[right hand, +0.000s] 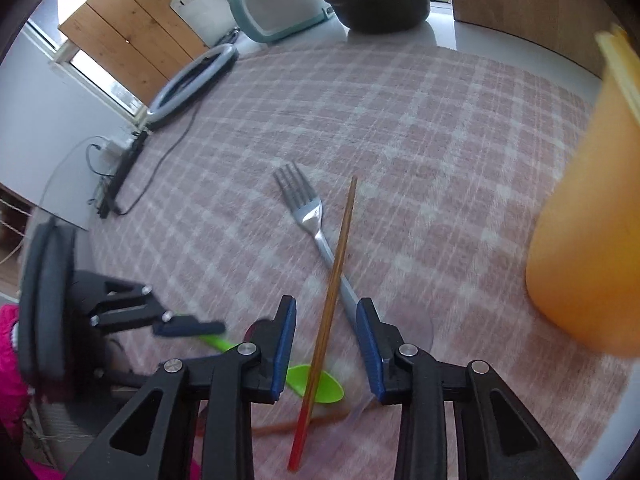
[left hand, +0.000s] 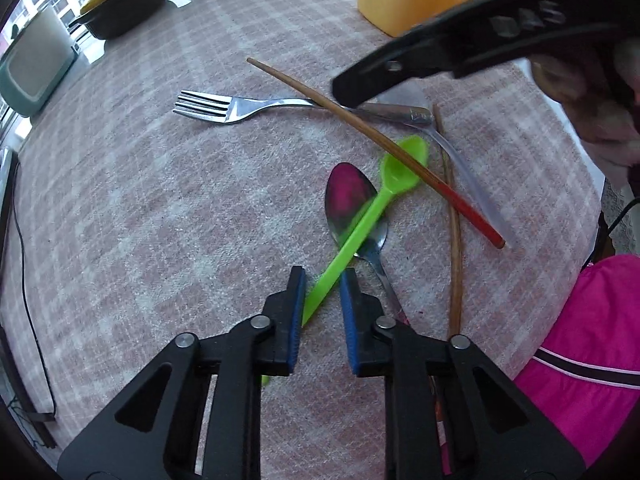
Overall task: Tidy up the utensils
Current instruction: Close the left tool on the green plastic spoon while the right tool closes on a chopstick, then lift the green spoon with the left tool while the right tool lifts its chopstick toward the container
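The left hand-held gripper (left hand: 323,280) stands released, its blue pads either side of the green plastic spoon (left hand: 362,226) handle, which lies across a metal spoon (left hand: 352,208) on the checked desk (left hand: 160,200). Only this view shows a clear plastic spoon (left hand: 468,176) and a second chopstick (left hand: 454,240). The right wrist view shows the right hand-held gripper (right hand: 326,312) spread apart above the red-tipped chopstick (right hand: 328,316) crossing the fork (right hand: 308,208), with chopsticks (right hand: 620,64) in the orange holder (right hand: 588,240).

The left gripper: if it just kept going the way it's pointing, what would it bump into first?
Most likely the green plastic spoon: its handle already lies between the open fingers of the left gripper. Just beyond sits the metal spoon it crosses. Depth is hard to judge.
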The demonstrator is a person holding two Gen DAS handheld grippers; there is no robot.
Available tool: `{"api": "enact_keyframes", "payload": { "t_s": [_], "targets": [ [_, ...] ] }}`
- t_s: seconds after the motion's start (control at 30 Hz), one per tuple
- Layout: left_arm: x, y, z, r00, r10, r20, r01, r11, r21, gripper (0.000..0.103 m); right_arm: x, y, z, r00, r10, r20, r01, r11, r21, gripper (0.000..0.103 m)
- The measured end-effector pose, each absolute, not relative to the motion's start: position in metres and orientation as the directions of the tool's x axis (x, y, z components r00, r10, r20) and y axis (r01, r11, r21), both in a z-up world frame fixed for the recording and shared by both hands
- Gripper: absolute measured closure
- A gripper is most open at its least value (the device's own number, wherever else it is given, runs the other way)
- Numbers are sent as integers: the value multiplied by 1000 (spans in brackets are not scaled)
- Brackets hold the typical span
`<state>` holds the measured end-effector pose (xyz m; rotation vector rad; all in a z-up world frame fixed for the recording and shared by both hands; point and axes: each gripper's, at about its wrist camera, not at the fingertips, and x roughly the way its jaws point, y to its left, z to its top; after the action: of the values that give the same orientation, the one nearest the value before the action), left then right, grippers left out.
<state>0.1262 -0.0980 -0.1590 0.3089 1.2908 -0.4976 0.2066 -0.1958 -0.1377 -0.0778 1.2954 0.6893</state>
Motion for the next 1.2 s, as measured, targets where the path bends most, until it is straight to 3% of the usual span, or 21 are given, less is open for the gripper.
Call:
{"api": "enact_keyframes", "payload": {
  "t_s": [0.37, 0.83, 1.0, 1.2],
  "targets": [
    [124, -76, -156, 211, -207, -955, 492, 867, -79, 92, 238, -168, -152, 92, 395, -914, -487, 819, 305, 72],
    [107, -60, -155, 211, -228, -950, 462, 880, -109, 95, 229, -159, -147, -36, 473, -880, -487, 761, 429, 86],
    [108, -60, -155, 209, -231, -950, 460, 881, -113, 95, 236, -154, -160, -45, 445, -894, -460, 785, 414, 88],
    [108, -61, -154, 209, -242, -948, 453, 882, -125, 97, 235, -148, -166, -41, 427, -903, -466, 791, 396, 98]
  ]
}}
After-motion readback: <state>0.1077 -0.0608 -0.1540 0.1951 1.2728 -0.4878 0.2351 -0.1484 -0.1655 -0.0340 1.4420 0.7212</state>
